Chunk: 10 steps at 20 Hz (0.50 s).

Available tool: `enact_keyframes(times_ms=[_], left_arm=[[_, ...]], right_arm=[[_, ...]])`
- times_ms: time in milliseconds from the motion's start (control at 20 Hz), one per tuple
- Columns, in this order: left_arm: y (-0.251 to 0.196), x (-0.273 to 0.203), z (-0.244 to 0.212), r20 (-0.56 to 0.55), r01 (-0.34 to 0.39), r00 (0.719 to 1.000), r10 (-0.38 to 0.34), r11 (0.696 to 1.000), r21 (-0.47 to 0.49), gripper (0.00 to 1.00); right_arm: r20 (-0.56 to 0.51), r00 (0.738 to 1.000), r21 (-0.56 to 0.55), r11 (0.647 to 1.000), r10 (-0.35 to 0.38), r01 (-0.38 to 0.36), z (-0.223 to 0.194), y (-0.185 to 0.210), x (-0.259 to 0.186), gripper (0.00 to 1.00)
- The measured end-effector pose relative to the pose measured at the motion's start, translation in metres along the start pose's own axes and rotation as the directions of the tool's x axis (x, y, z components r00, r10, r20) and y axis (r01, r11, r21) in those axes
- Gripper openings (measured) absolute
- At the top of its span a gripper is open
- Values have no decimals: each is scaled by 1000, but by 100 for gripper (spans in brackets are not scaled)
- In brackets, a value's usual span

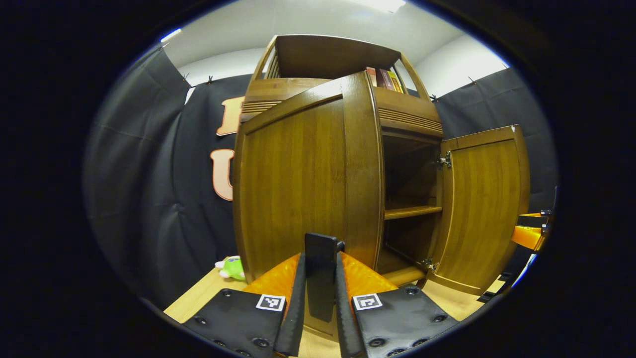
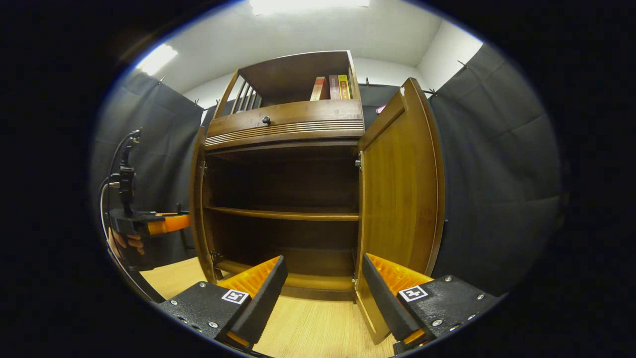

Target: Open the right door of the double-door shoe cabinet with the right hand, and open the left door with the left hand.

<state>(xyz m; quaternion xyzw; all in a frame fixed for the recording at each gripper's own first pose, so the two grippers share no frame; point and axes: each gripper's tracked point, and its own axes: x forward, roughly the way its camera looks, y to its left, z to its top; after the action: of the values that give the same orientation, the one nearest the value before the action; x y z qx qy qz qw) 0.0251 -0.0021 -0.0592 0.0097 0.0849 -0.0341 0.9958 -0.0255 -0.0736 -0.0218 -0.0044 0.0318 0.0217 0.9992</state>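
In the left gripper view, the brown wooden shoe cabinet (image 1: 407,119) stands close in front. Its left door (image 1: 293,189) is swung out toward me, and my left gripper (image 1: 320,263) is shut on that door's black handle (image 1: 321,243). The right door (image 1: 484,209) stands wide open at the right, with my right gripper (image 1: 529,231) beside its outer edge. In the right gripper view, the cabinet (image 2: 285,129) shows its dark inside and one shelf (image 2: 283,215). The right door (image 2: 400,189) is open just ahead; my right gripper (image 2: 323,271) is open and holds nothing. The left gripper (image 2: 149,223), held by a hand, sits by the left door's edge (image 2: 196,199).
A green plush toy (image 1: 231,267) lies on the light wooden floor (image 2: 308,323) left of the cabinet. Books (image 2: 330,87) stand on the upper shelf above a drawer with a round knob (image 2: 267,120). Black cloth walls close in on both sides.
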Motion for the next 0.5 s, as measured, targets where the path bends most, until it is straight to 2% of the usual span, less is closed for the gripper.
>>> enact_keyframes(times_ms=[250, 300, 500], left_arm=[[42, -30, 3, 25, -61, 998, 61, 998, 14, 28], [51, -36, 4, 28, -67, 997, 66, 998, 23, 28], [91, -49, 6, 29, -117, 993, 116, 993, 34, 26]], right_arm=[[-17, 999, 5, 999, 34, -34, -3, 22, 4, 94], [-12, 999, 1, 999, 37, -37, -1, 26, 5, 100], [-5, 999, -18, 998, 53, -53, 0, 48, 7, 100]])
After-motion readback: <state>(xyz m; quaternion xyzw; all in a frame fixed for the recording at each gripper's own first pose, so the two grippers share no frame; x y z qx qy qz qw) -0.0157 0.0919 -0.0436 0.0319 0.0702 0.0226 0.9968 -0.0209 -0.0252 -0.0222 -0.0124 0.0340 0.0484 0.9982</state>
